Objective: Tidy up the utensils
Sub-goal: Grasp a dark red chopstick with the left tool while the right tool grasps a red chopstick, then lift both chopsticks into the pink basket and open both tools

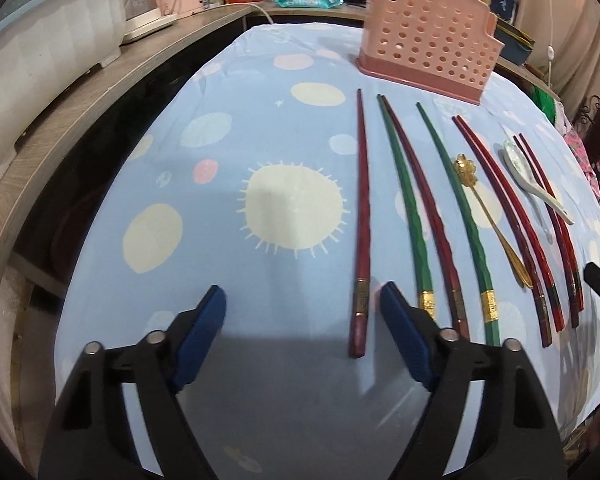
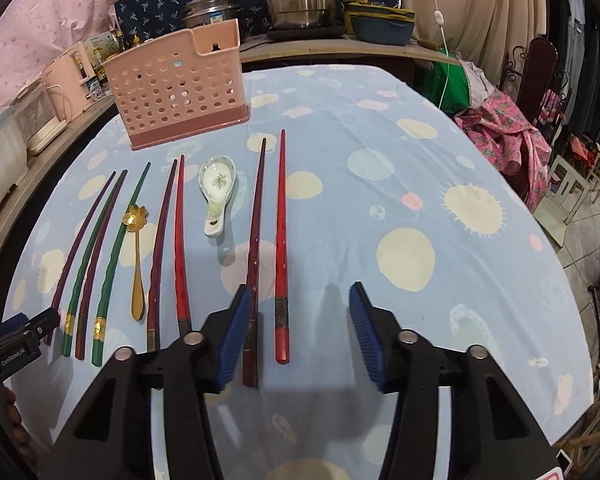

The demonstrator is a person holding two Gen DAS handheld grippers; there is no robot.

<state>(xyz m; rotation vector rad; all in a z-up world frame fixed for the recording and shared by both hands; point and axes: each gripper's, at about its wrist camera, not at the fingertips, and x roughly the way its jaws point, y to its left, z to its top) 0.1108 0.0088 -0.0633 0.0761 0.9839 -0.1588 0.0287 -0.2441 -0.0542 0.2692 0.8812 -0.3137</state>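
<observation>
Left gripper: the left gripper [image 1: 300, 304] hangs low over the tablecloth [image 1: 180, 184], blue pads apart, nothing pressed between them; the butt of a dark red chopstick [image 1: 362, 216] lies in the gap, close to the right-hand pad.
Right gripper: the right gripper [image 2: 296, 304] also stands with its pads apart; the thick ends of a maroon chopstick [image 2: 256, 232] and a bright red chopstick [image 2: 281, 240] lie in the gap, the maroon one just beside the left pad, neither gripped.
Chopsticks: long, tapered, lacquered in red, maroon and green, several with gold or dark bands near the butt, laid side by side with tips pointing away from both grippers.
Green chopstick: one with a gold band [image 1: 452, 200] lies right of the left gripper.
Gold spoon: a slim gold spoon [image 2: 136, 256] with a flower-shaped bowl lies among the sticks, left of the right gripper.
Ceramic spoon: a white ceramic spoon [image 2: 217, 192] with a green motif lies ahead of the right gripper, slightly left.
Holder: a pink perforated utensil holder [image 2: 180, 92] stands upright beyond the row's far tips.
</observation>
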